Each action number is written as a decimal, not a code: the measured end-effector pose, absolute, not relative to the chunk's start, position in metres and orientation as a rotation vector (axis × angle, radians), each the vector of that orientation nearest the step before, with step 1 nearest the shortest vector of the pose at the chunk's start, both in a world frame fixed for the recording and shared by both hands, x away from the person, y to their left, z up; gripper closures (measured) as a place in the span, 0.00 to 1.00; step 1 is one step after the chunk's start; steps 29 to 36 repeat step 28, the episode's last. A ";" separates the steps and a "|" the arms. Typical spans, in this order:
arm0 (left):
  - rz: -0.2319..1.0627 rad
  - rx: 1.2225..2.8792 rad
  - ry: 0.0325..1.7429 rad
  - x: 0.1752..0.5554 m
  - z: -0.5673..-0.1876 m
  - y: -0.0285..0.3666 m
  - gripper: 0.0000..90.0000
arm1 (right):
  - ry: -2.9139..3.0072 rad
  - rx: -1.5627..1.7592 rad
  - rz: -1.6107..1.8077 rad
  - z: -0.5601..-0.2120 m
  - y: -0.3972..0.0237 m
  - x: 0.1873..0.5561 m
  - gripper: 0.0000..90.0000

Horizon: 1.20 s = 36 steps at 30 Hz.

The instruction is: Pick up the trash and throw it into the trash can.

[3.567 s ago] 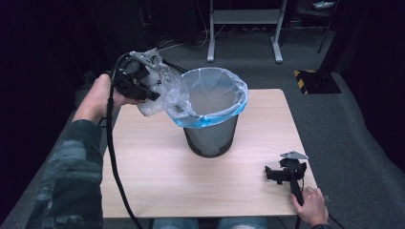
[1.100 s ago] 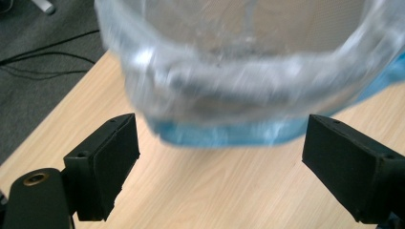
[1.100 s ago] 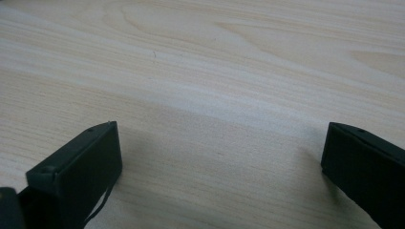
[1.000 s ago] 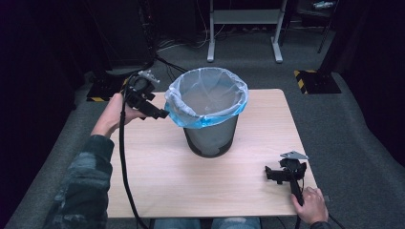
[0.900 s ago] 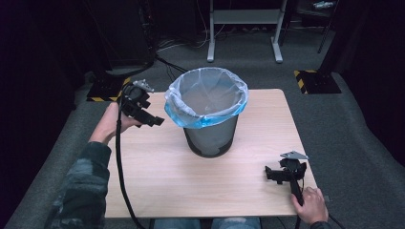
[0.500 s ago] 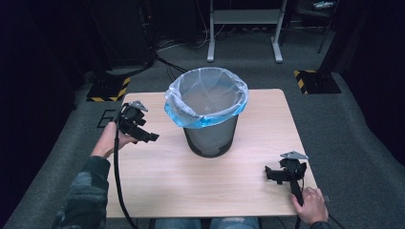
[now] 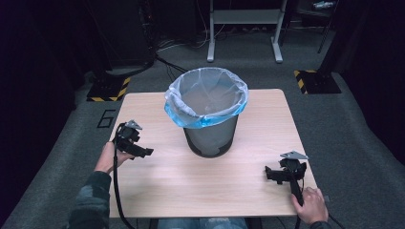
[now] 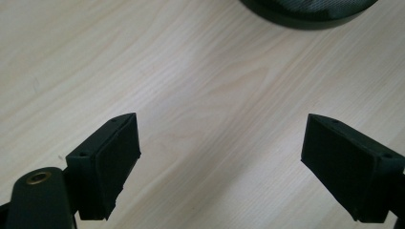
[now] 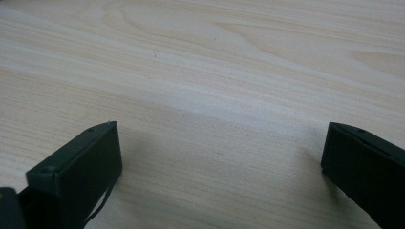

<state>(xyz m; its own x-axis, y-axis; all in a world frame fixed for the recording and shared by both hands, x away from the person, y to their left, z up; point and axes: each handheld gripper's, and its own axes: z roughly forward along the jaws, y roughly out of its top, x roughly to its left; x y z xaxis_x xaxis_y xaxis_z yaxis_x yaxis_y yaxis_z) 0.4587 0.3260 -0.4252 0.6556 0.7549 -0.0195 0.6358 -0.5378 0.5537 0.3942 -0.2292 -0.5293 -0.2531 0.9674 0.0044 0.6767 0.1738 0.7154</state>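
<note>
A dark mesh bin (image 7: pixel 210 138) stands in the middle of the wooden table (image 7: pixel 157 186), lined with a clear bluish bag (image 7: pixel 206 98) folded over its rim. My left gripper (image 7: pixel 145 152) is low over the table's left side, a little apart from the bin, jaws pointing toward it. In the left gripper view the left gripper (image 8: pixel 219 167) stands open over bare wood, with the bin's base (image 8: pixel 305 7) at the top edge. My right gripper (image 7: pixel 268 174) rests near the front right corner. The right gripper (image 9: pixel 219 167) is open over bare wood.
The table's left edge lies close behind my left hand (image 7: pixel 109 160). A metal stand (image 7: pixel 243 26) and cables sit on the carpet beyond the table. Yellow-black striped blocks (image 7: pixel 313 81) lie on the floor at the back right and back left.
My left gripper has let go of the bag's rim, then dropped from beside the bin's rim down and to the left toward the table. The right gripper has stayed put.
</note>
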 end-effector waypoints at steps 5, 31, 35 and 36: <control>0.297 2.309 1.112 0.452 -0.449 0.333 0.12 | 1.998 1.552 0.846 -0.529 -0.229 0.394 0.00; 0.482 2.107 1.136 0.417 -0.531 0.339 0.01 | 2.003 1.547 0.844 -0.529 -0.229 0.394 0.00; 0.482 2.107 1.136 0.417 -0.531 0.339 0.01 | 2.003 1.547 0.844 -0.529 -0.229 0.394 0.00; 0.482 2.107 1.136 0.417 -0.531 0.339 0.01 | 2.003 1.547 0.844 -0.529 -0.229 0.394 0.00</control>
